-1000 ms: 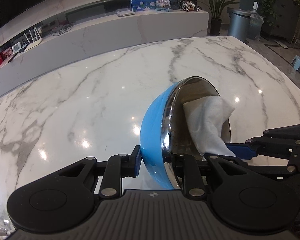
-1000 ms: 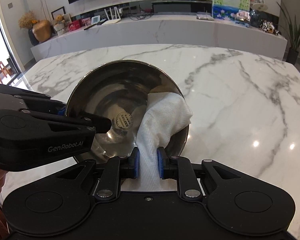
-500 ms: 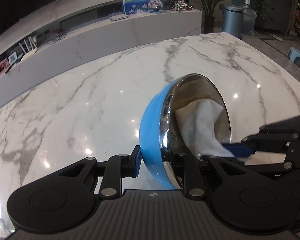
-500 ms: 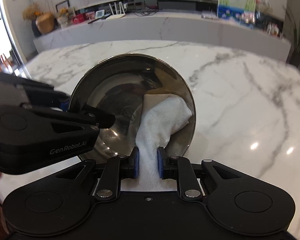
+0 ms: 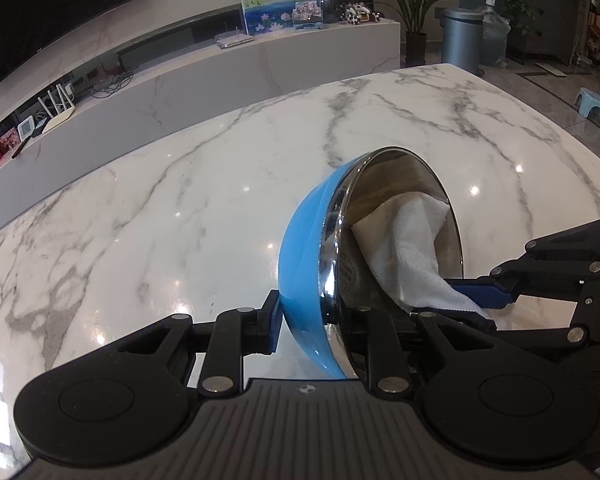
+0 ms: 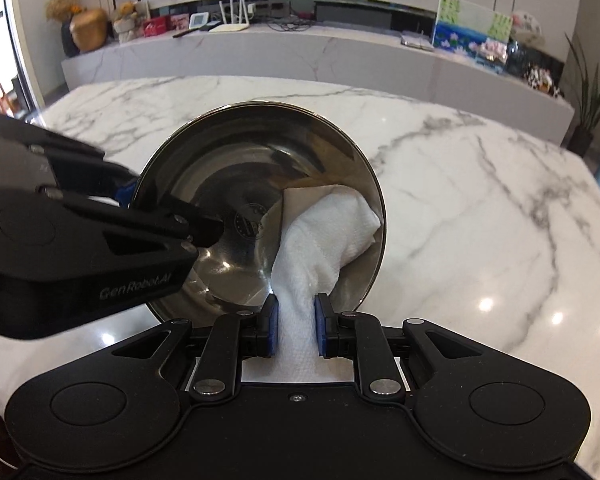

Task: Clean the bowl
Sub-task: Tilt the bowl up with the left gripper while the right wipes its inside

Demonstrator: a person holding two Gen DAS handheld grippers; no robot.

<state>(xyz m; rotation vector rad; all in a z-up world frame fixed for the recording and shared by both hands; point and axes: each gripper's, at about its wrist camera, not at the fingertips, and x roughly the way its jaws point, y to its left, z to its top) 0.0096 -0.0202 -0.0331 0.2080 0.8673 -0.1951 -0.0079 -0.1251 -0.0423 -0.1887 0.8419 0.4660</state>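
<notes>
Two grippers share the wiping step: my left gripper (image 5: 312,326) pinches the wall of the blue-skinned, steel-lined round bowl (image 5: 304,256), tipped on edge above the white marble table (image 5: 180,208), while my right gripper (image 6: 294,330) clamps the white folded cloth (image 6: 332,232) pressed inside. Next I judge a sweep toward the unwiped left wall. Since a second ago, the cloth has slid slightly along the right rim.
</notes>
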